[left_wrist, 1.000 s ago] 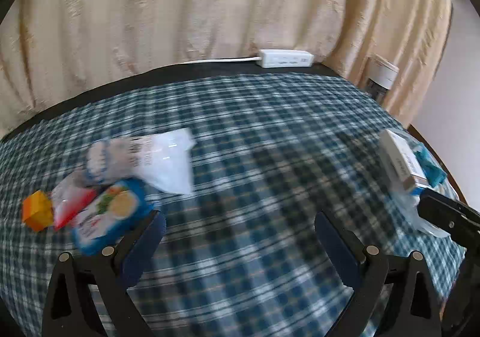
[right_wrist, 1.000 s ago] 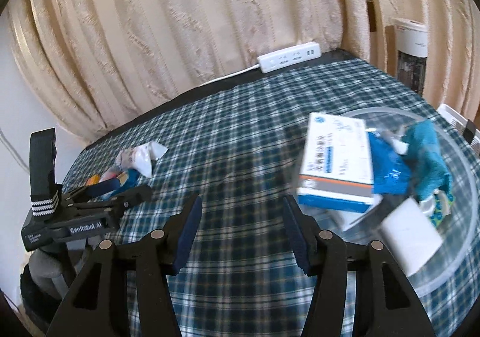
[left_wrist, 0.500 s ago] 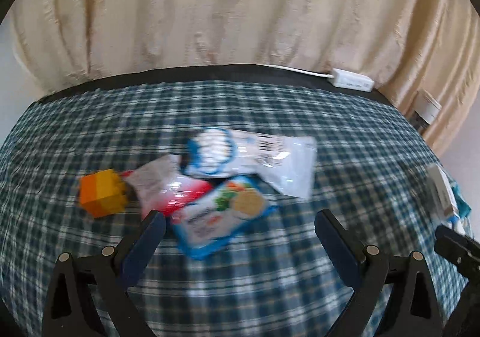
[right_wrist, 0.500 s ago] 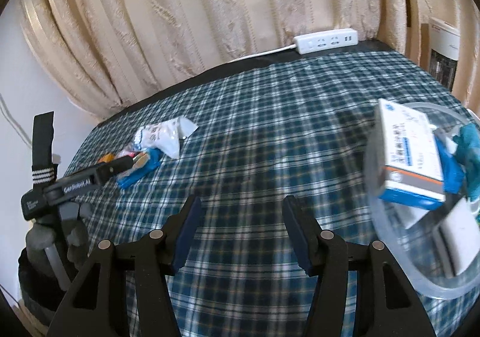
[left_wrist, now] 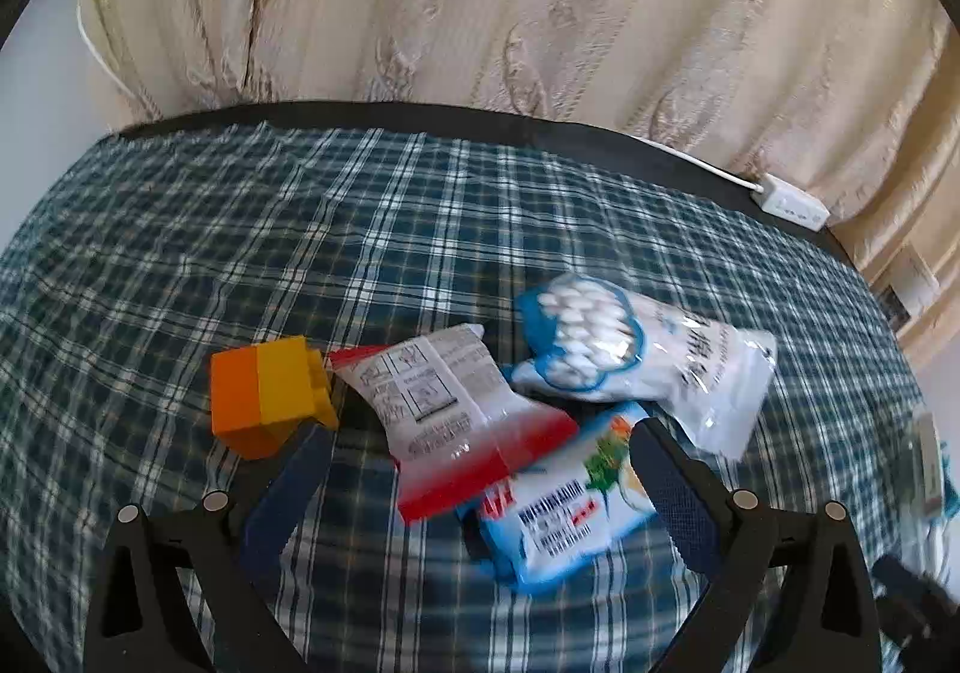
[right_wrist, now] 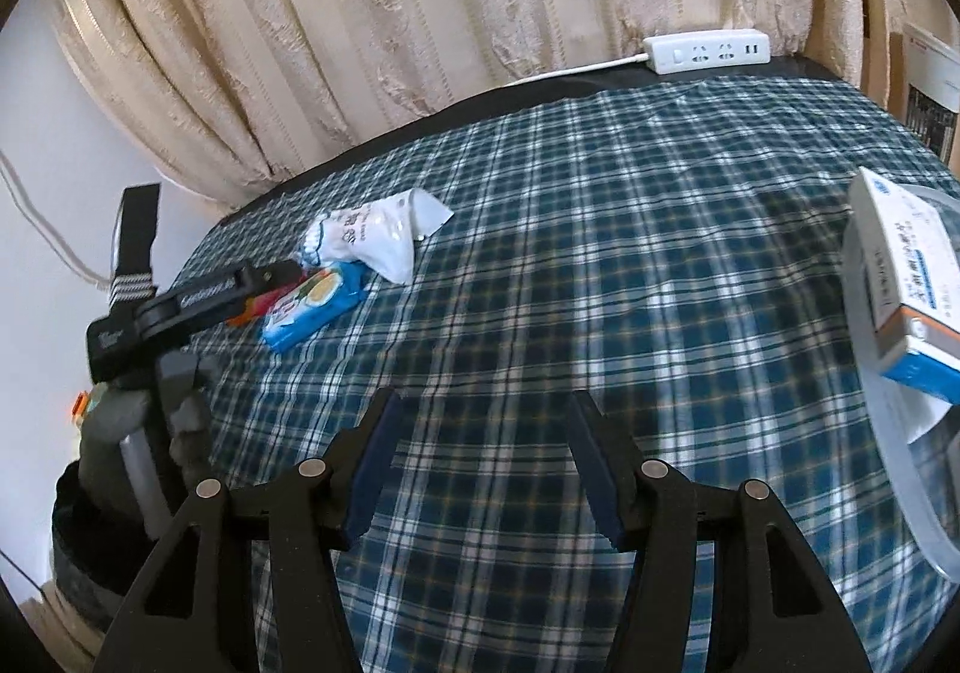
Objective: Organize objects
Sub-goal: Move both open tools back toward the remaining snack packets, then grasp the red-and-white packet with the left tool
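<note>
**A:** Left wrist view puts our left hand-held gripper [left_wrist: 474,469] spread wide over the heap on the plaid worktop [left_wrist: 420,229], pinching nothing. The red-and-white sachet [left_wrist: 462,421] and the blue biscuit pack [left_wrist: 564,511] lie between the fingers, overlapping.

**B:** And the orange-yellow block [left_wrist: 264,397] sits at nine o'clock of the sachet, just touching it; the cotton-swab bag [left_wrist: 636,361] at one o'clock. Which do we take?

**A:** We'd judge the sachet: it lies on top. We should close on one packet only, low and square, or the film may slip or drag its neighbour.

**B:** Right wrist view shows our right hand-held gripper [right_wrist: 480,463] half spread, empty, over bare cloth. The clear tub [right_wrist: 900,469] with the white-and-blue carton [right_wrist: 906,283] is at three o'clock, well apart from the heap.

**A:** Then we carry across to it, probably.
</note>
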